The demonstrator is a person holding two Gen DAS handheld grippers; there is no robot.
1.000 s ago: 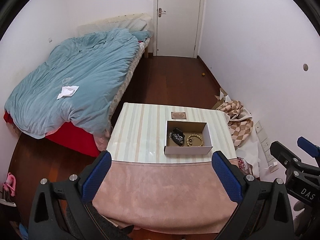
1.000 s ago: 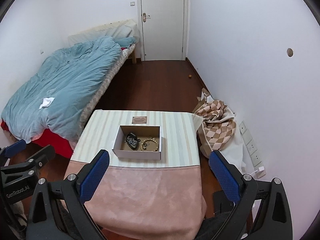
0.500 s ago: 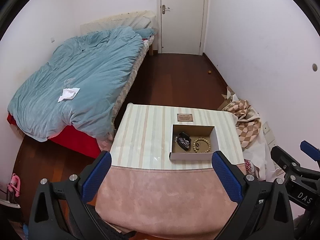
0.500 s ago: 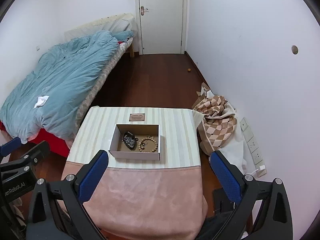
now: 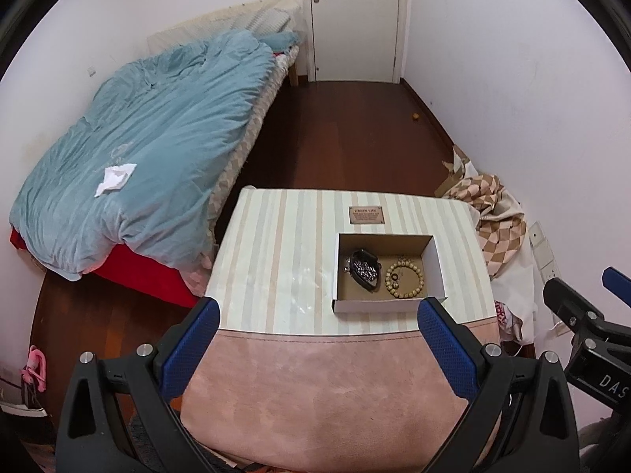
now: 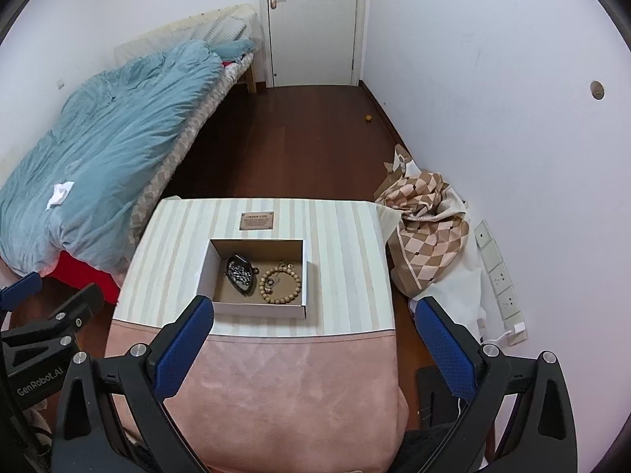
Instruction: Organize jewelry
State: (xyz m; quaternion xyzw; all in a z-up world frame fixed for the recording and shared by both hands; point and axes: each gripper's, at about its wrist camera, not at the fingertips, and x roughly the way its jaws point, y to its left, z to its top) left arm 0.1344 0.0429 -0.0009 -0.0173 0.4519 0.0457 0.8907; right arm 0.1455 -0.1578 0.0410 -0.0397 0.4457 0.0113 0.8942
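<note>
An open white cardboard box sits on a small table with a striped and pink cover. Inside lie a wooden bead bracelet and a dark pouch of small shiny beads. A small brown card lies just beyond the box. My left gripper and right gripper both hover open above the pink near end of the table, short of the box, holding nothing.
A bed with a blue duvet fills the left side. A checkered cloth heap and wall sockets lie to the table's right. A white door stands at the far end beyond dark wood floor.
Both grippers have drifted forward and a little lower, so the table and box look closer. Jaws stay open; nothing in the box has moved.
</note>
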